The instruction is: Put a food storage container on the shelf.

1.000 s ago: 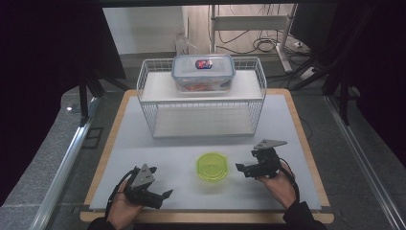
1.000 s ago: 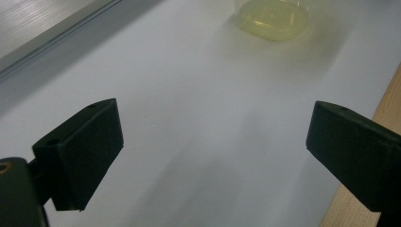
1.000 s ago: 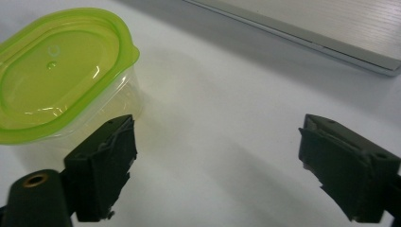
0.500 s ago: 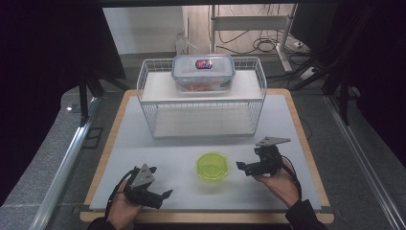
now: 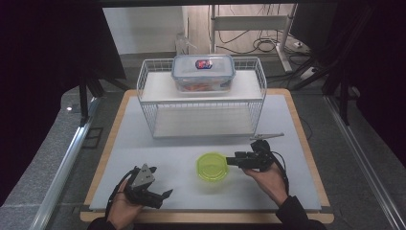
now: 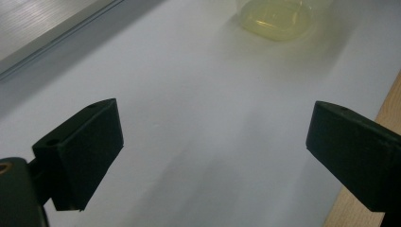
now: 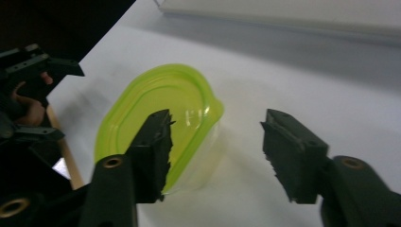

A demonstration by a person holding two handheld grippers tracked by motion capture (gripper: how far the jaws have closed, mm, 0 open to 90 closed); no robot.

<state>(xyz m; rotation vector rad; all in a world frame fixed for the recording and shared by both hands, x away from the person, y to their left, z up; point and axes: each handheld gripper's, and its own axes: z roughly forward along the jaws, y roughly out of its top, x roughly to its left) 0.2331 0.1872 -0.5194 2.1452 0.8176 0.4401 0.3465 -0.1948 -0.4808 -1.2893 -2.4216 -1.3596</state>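
A round clear tub with a yellow-green lid (image 5: pixel 212 166) sits on the white mat near the front middle. My right gripper (image 5: pixel 231 160) is at its right rim, held by a hand. In the right gripper view the tub (image 7: pixel 182 101) is close below the open right gripper (image 7: pixel 215 130): one jaw stands over the lid's edge, the other over bare mat. My left gripper (image 5: pixel 162 195) rests low at the front left, open, with nothing between its jaws. The left gripper view has the open left gripper (image 6: pixel 213 127) over bare mat and the tub (image 6: pixel 276 19) farther ahead.
A white wire rack (image 5: pixel 153 103) stands at the back of the mat. On its top shelf is a clear lidded box (image 5: pixel 203 72) with red-orange contents. The wooden table edge (image 5: pixel 206 216) runs along the front. The left hand and its gripper (image 7: pixel 33 71) lie beyond the tub.
My right gripper has moved left up to the tub's rim and rolled, so its grey plate now shows edge-on. The left gripper and the tub have stayed in place.
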